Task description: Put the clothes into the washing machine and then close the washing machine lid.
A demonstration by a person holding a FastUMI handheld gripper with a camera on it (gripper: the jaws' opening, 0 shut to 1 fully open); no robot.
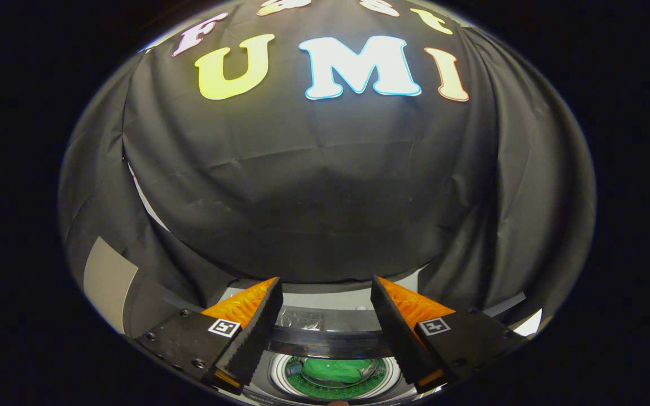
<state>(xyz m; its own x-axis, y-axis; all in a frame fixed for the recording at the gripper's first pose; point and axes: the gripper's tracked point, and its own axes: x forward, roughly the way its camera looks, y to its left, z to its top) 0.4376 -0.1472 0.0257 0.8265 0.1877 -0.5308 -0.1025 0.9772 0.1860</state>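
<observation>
My gripper (325,287) is open, its two fingers spread wide with nothing between them. Below and between the fingers is the washing machine (325,316), seen from above, with its round drum opening (333,375). A green garment (339,370) lies inside the drum. A dark curved band, the lid's edge (328,341), crosses just beyond the opening, so the lid stands open. The gripper is held above the machine, apart from it.
The booth's black cloth wall (325,186) hangs close behind the machine. A pale panel (108,279) shows at the left beside the cloth.
</observation>
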